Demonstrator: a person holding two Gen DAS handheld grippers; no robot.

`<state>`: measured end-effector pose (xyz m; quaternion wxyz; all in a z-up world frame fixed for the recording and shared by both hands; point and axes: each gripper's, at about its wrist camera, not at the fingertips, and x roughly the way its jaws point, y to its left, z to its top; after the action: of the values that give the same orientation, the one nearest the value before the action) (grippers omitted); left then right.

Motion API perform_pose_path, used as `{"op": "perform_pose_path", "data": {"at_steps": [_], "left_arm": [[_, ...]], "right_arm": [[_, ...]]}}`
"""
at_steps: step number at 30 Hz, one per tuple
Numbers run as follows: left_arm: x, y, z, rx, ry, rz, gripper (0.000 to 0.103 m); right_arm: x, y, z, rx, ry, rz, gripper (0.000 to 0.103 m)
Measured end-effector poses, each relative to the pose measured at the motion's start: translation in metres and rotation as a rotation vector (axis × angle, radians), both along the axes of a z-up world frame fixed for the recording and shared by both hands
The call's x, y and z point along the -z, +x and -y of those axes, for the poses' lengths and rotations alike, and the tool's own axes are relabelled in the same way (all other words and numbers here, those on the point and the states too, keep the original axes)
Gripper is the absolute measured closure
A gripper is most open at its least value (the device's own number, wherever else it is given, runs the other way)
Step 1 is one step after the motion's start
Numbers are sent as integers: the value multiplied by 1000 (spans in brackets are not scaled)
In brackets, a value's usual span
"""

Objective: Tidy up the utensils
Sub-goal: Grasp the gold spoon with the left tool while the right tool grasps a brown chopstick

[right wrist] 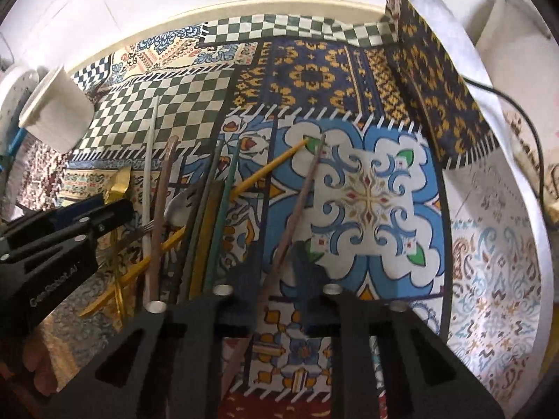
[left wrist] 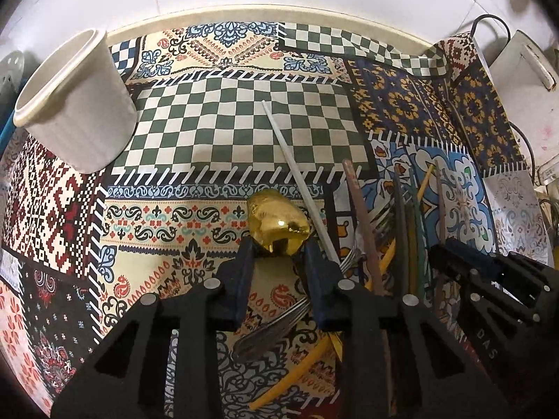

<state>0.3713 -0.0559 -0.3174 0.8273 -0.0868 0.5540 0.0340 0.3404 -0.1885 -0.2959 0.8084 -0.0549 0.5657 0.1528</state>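
While the left gripper clamps a gold spoon and the right gripper a brown chopstick, a lift toward the cup is called for.

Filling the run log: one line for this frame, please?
left gripper: shut on gold spoon | right gripper: shut on brown chopstick | white cup: upright, apart from utensil pile
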Motion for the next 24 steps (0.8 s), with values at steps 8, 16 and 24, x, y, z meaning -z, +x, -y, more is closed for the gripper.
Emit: {"op": "perform_pose_path", "data": {"at_steps": [8, 16, 24], "left_arm": [[-5, -10, -11, 2, -53, -7, 101], [-23, -29, -21, -4, -105, 35, 102], [-53, -51, -19, 8, -121, 110, 102]], "right_arm": [[2, 14, 20, 79, 140, -69, 96], [-13, -3, 28, 98, 169, -43, 97], [-38, -20, 29, 88, 191, 7, 98]]}}
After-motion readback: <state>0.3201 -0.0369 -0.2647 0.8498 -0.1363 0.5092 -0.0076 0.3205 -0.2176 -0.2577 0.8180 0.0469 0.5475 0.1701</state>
